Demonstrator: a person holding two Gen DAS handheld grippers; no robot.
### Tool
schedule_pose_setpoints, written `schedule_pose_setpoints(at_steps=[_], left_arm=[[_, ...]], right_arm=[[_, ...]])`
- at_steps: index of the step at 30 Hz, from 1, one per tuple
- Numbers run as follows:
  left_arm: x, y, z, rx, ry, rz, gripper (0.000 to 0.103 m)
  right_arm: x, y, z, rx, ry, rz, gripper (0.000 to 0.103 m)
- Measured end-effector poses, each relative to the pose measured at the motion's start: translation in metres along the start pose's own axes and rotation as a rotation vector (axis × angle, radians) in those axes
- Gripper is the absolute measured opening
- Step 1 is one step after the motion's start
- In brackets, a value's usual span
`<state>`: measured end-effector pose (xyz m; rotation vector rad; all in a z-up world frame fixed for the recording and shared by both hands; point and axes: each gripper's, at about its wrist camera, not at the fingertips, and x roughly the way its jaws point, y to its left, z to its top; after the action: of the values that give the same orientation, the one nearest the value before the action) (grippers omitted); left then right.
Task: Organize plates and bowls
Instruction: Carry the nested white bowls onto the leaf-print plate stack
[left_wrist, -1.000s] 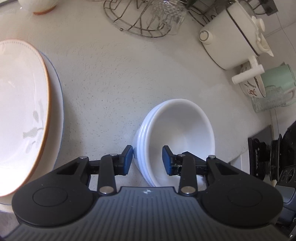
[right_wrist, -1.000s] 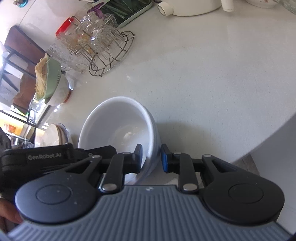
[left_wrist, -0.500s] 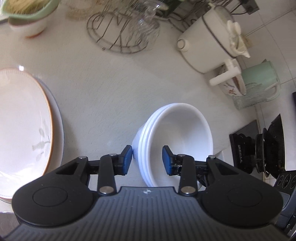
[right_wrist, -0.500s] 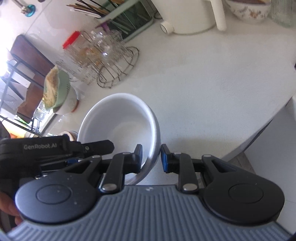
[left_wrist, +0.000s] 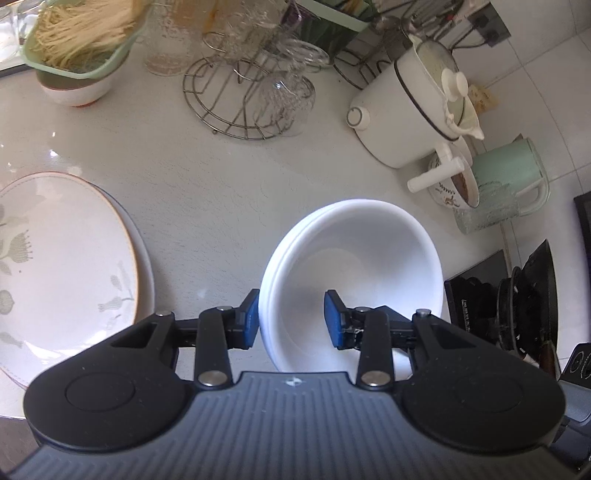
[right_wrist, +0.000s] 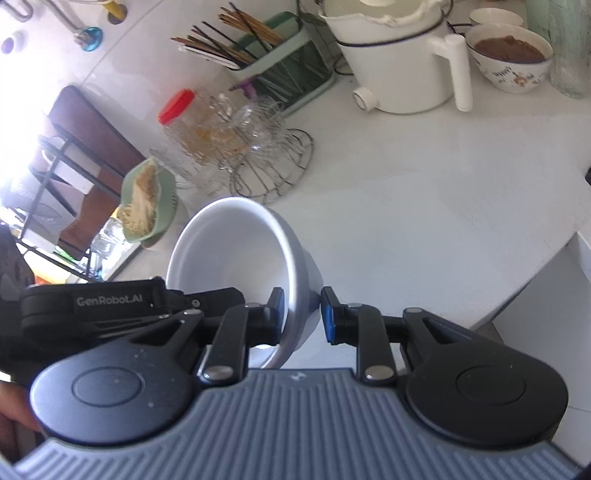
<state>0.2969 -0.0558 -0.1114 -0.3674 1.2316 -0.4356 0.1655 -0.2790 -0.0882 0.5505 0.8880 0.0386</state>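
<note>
A stack of white bowls (left_wrist: 354, 258) is held up above the white counter. My left gripper (left_wrist: 291, 323) is shut on the stack's left rim, one pad outside and one inside. My right gripper (right_wrist: 302, 315) is shut on the opposite rim of the same white bowls (right_wrist: 236, 251); the left gripper's black body shows at the left of the right wrist view. A stack of plates, the top one white with an orange rim and a fish pattern (left_wrist: 55, 266), lies on the counter at the left of the left wrist view.
A wire rack with glasses (left_wrist: 255, 92), a green colander of noodles on a bowl (left_wrist: 81, 48), a white electric pot (left_wrist: 410, 110), a mint kettle (left_wrist: 513, 173) and a patterned bowl (right_wrist: 509, 59) stand at the back. A utensil holder (right_wrist: 273, 62) stands behind the rack. The stove (left_wrist: 524, 302) is at the right.
Both grippers have lifted the bowl stack off the counter; the counter and back items look farther away and more of them shows. The grips are unchanged.
</note>
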Motion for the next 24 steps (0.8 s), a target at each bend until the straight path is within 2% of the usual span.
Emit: schedule_pose_setpoints(at_steps=[9, 24], left_arm=[[-0.028, 0.036, 0.006, -0.047, -0.030, 0.015, 0.040], [-0.069, 0.128, 0.008, -0.181, -0.113, 0.081, 0.040]], right_arm=[[0.011, 0.036, -0.001, -0.044, 0.021, 0.047, 0.024], [0.067, 0.115, -0.019, -0.173, 0.117, 0.109, 0.024]])
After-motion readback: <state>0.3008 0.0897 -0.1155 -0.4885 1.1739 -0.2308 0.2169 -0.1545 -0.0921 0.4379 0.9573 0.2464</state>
